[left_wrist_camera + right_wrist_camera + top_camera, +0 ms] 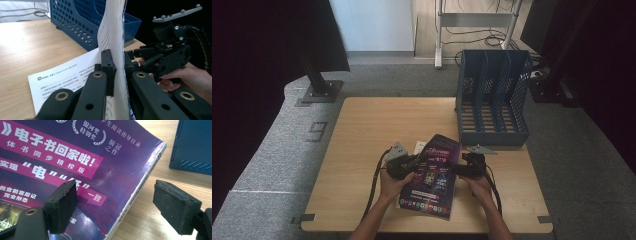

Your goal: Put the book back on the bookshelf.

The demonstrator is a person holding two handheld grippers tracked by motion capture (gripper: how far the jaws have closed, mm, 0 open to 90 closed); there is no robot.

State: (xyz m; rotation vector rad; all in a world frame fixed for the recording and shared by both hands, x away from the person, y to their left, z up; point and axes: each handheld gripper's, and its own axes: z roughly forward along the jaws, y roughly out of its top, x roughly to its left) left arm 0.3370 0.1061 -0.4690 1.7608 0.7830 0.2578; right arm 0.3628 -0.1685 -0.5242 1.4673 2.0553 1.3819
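Clamping the page edge of a purple paperback book [117,62], the left gripper [116,75] has its jaws pressed onto the white page block, which rises between them in the left gripper view; the right gripper [125,205] stands with jaws wide apart, gripping nothing, one pad over the cover and the other over bare wood, so the book's spine edge runs between them; the cover [75,170] carries Chinese print, including "电子书回家啦!" on a pink band; a white printed sheet [65,77] headed "NOVEL" lies under the book; in the high view the book [434,175] lies between both hands, its long axis running from the person toward the blue file rack [492,100] on the wooden table [362,130].
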